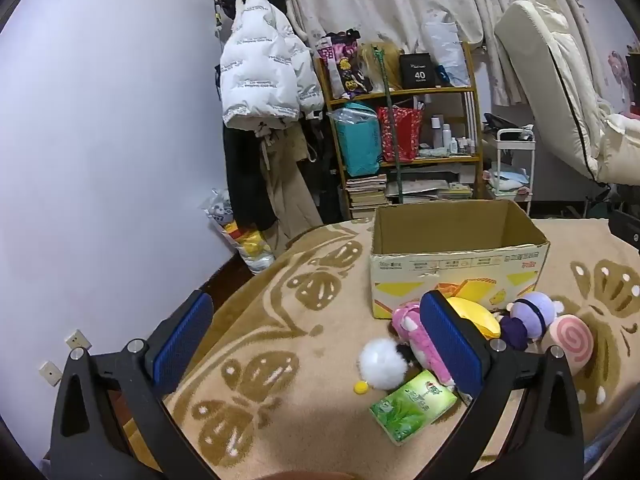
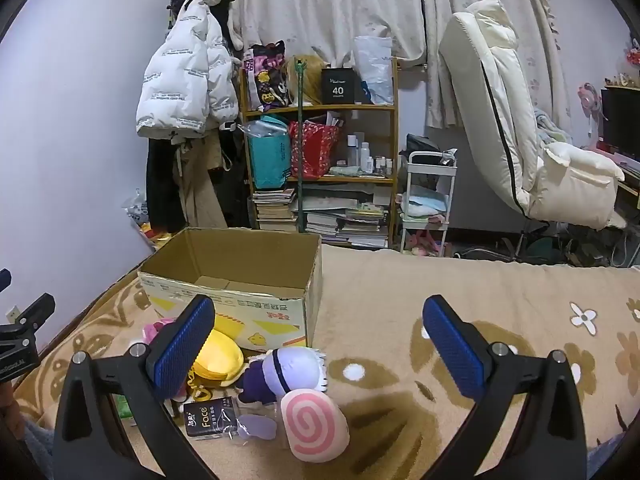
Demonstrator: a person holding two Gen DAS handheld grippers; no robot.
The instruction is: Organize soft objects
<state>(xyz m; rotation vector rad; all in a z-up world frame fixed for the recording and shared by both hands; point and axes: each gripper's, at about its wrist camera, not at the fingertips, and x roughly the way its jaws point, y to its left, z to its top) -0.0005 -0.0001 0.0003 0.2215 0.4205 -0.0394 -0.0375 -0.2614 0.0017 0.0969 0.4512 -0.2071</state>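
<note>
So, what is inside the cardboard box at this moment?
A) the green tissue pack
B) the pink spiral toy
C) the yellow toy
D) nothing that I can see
D: in the right wrist view the cardboard box shows only its bare bottom flaps, while the pink spiral toy, the yellow toy and the green tissue pack all lie on the blanket in front of it.

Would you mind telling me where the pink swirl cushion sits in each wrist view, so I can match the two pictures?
Left wrist view: the pink swirl cushion lies at lower right on the blanket, just right of the purple-haired doll.
Right wrist view: it lies at bottom centre, just in front of the same doll.
Shared landmark: the open cardboard box stands behind the toys in both.
</note>
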